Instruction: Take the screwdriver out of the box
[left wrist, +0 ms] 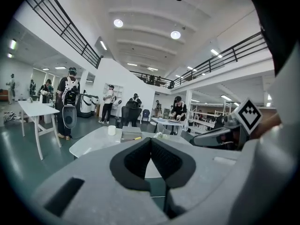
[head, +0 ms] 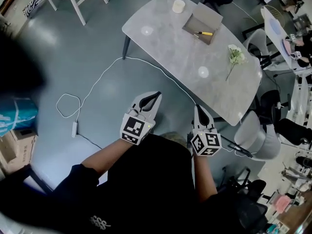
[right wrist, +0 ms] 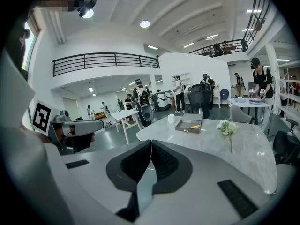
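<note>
The yellow-handled screwdriver (head: pixel 204 33) lies in the box (head: pixel 194 23) at the counter's (head: pixel 180 57) far end. The left gripper (head: pixel 155 97) and right gripper (head: pixel 197 109) are closed on nothing (both well short of it). Arriving unopened, either could shove the box.

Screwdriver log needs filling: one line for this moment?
screwdriver: in box on table | left hand-held gripper: shut, empty | right hand-held gripper: shut, empty

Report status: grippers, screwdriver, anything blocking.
Left gripper, right gripper shut, empty, short of the table. Screwdriver lies in the box. Flower sprig, cup apart from it.
</note>
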The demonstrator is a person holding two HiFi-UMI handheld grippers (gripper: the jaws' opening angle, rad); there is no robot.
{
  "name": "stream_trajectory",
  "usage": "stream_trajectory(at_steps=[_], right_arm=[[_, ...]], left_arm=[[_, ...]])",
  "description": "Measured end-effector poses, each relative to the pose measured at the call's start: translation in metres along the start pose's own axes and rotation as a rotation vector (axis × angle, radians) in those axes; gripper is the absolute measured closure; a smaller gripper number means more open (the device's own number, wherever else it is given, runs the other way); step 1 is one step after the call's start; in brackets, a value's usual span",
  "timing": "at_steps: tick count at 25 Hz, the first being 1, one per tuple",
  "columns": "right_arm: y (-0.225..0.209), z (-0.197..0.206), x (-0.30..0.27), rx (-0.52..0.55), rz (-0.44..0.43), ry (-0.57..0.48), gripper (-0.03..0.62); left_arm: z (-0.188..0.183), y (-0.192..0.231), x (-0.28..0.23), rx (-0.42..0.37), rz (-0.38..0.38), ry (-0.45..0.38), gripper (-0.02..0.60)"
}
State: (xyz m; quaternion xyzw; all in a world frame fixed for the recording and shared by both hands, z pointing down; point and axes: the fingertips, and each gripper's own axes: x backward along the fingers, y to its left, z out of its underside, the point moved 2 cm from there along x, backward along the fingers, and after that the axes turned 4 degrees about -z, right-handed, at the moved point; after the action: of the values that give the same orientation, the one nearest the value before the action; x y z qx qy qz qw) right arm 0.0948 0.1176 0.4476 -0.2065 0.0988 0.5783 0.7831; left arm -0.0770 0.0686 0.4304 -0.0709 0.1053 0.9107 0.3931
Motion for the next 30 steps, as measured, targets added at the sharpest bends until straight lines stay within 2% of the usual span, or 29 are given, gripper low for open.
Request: stream_trajectory(at_steps=[4, 7, 13, 17, 19, 22, 23, 27, 30], right_arm=[[-0.006, 0.001, -0.017, -0.102, -0.002, 0.007, 0.582], [-0.017, -0.005, -0.027, -0.099, -0.004, 0.007, 0.582], [-0.055, -0.021, -0.063, 0.009, -0.029, 0.054, 0.582], [-0.091, -0.044, -0.101, 0.049, -0.040, 0.057, 0.582], [-0.111, -0.056, -0.123, 0.056, -0.055, 0.064, 0.582], [-0.140, -0.077, -0.162, 0.076, -0.082, 0.081, 0.582], [-0.150, -0.083, -0.175, 0.089, -0.084, 0.089, 0.582], [-0.191, -0.102, -0.222, 0.157, -0.073, 0.112, 0.582], [-0.224, -0.110, -0.252, 0.170, -0.066, 0.133, 0.582]], left_arm=[[0.000, 0.017, -0.015, 0.002, 0.030, 0.009, 0.566], [-0.001, 0.020, -0.027, 0.000, 0.047, 0.005, 0.566], [0.000, 0.034, -0.061, 0.055, 0.035, 0.039, 0.566], [-0.013, 0.050, -0.092, -0.006, 0.032, 0.025, 0.566], [-0.025, 0.057, -0.114, -0.015, 0.050, 0.009, 0.566], [-0.047, 0.068, -0.154, 0.071, 0.102, -0.015, 0.566], [-0.053, 0.071, -0.168, 0.078, 0.114, -0.020, 0.566], [-0.062, 0.079, -0.222, 0.044, 0.136, 0.007, 0.566], [-0.059, 0.083, -0.261, 0.037, 0.142, 0.042, 0.566]])
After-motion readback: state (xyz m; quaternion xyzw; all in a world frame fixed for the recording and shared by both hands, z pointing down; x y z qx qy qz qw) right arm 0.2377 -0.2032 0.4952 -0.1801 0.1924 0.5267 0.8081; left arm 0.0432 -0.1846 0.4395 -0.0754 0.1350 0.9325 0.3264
